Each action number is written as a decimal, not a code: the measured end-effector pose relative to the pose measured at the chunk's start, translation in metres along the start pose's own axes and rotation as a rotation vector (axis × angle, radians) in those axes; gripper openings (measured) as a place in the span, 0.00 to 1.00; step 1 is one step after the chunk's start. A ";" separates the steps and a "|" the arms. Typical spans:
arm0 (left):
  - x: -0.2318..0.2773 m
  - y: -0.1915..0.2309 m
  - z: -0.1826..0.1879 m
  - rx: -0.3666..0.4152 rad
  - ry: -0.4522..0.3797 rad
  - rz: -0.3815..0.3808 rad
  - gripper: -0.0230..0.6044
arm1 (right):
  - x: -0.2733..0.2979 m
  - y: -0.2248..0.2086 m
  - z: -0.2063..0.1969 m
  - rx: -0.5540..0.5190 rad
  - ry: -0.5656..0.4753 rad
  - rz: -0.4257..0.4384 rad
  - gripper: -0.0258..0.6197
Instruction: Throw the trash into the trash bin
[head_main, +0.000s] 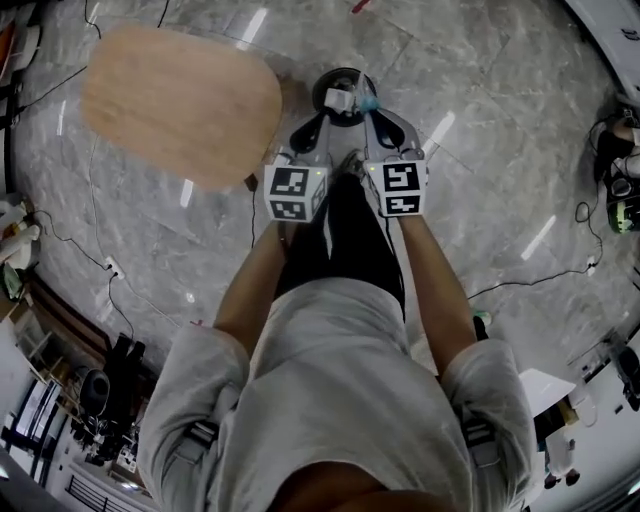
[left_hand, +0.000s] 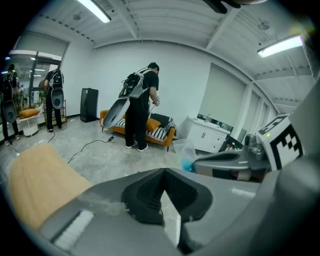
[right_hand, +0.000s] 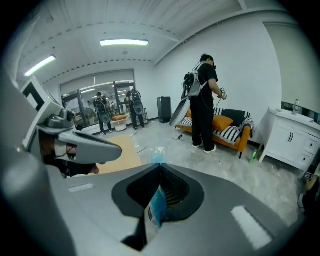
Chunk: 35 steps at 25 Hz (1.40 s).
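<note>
The right hand-held gripper (right_hand: 160, 168) is clamped on a plastic wrapper (right_hand: 155, 206), clear with a blue part. The wrapper sits upright between the dark pads, and its top edge shows just past the tips. The left hand-held gripper (left_hand: 163, 173) has its jaws pressed together, and nothing can be made out between them.

In the head view both grippers point to 12 o'clock, side by side, with their tips close together. Each marker cube (head_main: 295, 192) sits at the 6 o'clock end of its gripper, above the person's forearms. The wrapper hangs at the tip of the right gripper, just beside the left tip.

Directly under the two tips lies a dark round object, probably the bin (head_main: 340, 80). It is partly covered by the grippers, so its opening is not clearly visible. The wrapper is above it and is not inside it.

A light wooden worktop (head_main: 180, 100) with rounded corners stands at 10 o'clock from the tips, near the bin but apart from it. The floor (head_main: 480, 120) is grey, glossy stone.

In the right gripper view an orange sofa (right_hand: 227, 125) stands against the far wall at 2 o'clock. A person (right_hand: 202, 100) stands in front of it, facing away. A white cabinet (right_hand: 292, 137) is at 3 o'clock.
</note>
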<state>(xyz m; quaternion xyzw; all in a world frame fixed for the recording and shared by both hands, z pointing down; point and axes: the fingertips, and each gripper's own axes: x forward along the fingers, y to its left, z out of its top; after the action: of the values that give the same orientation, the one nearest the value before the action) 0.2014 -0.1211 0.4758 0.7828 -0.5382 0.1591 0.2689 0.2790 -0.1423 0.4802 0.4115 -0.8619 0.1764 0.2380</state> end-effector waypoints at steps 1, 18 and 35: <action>0.003 0.003 -0.010 -0.006 0.016 -0.001 0.07 | 0.009 0.000 -0.012 0.000 0.020 0.008 0.06; 0.093 0.075 -0.168 -0.073 0.138 0.001 0.07 | 0.130 0.002 -0.155 -0.002 0.188 0.097 0.06; 0.179 0.119 -0.285 -0.068 0.170 -0.045 0.07 | 0.239 -0.002 -0.289 -0.005 0.269 0.117 0.06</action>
<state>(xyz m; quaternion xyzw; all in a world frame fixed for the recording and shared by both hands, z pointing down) 0.1682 -0.1206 0.8309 0.7687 -0.5009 0.2007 0.3434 0.2265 -0.1480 0.8515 0.3327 -0.8451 0.2414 0.3418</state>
